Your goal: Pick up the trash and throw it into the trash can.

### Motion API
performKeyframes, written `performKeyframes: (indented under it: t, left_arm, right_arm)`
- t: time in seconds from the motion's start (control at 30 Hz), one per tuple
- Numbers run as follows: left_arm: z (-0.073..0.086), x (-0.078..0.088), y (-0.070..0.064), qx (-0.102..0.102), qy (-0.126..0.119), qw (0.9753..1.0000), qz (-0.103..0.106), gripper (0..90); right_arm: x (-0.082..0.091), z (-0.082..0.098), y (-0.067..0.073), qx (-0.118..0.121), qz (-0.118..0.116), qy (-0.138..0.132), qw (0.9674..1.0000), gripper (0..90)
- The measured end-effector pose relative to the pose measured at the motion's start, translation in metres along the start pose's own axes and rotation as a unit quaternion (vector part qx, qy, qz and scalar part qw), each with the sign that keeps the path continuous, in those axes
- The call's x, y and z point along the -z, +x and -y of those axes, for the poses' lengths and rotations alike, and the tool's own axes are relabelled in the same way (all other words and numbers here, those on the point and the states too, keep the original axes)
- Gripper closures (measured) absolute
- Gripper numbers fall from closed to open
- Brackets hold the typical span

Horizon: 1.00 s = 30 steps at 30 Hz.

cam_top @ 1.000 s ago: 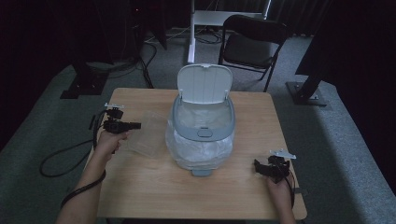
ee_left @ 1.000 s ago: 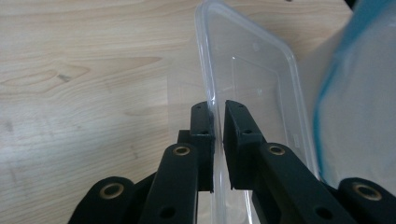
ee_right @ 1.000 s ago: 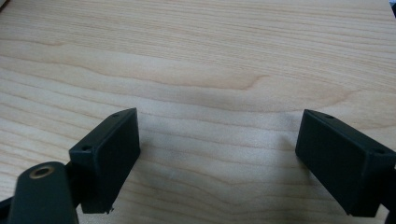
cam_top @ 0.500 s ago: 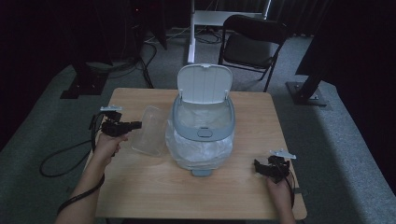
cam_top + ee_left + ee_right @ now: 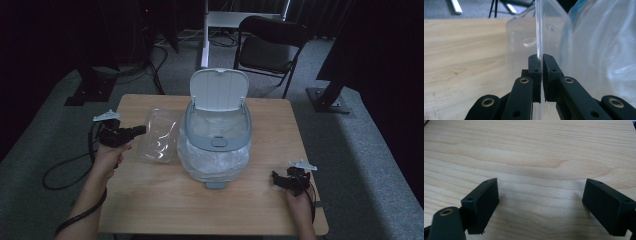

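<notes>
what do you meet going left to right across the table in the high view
left tongs → clear tray → bin → right tongs

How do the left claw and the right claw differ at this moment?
The left claw is shut on the edge of a clear plastic tray; the right claw stands wide open with nothing between its jaws. The left claw is raised beside the lined bin; the right sits low over the table. Both are black.
</notes>
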<state>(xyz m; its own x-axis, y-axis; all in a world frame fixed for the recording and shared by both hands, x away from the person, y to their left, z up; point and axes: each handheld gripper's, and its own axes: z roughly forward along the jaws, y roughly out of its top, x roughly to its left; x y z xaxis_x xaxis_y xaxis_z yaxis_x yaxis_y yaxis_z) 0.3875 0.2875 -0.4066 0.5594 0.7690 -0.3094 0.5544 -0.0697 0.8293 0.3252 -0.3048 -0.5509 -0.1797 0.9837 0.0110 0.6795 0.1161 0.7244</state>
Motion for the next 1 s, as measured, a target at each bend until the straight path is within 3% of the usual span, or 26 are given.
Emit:
performKeyframes:
  t: [0.23,0.47,0.73,0.83,1.0]
  left_arm:
    - [-0.008,0.024,-0.009,-0.011,-0.03,0.9995,-0.001,87.5]
    - [-0.019,0.05,-0.019,-0.019,-0.073,0.9971,0.004,87.5]
    - [-0.033,0.077,-0.047,-0.049,-0.13,0.9902,0.014,87.5]
    - [-0.038,0.086,-0.056,-0.062,-0.153,0.9863,0.005,87.4]
    - [-0.044,0.097,-0.071,-0.075,-0.188,0.979,0.021,87.4]
  right_arm:
    - [0.0,0.0,0.0,0.0,-0.001,0.0,1.0,13.2]
    - [0.0,0.0,0.0,0.0,0.0,0.0,1.0,13.2]
    - [0.0,0.0,0.0,0.0,0.0,0.0,1.0,13.2]
    - [0.0,0.0,0.0,0.0,0.0,0.0,1.0,13.2]
    - [0.0,0.0,0.0,0.0,0.0,0.0,1.0,13.2]
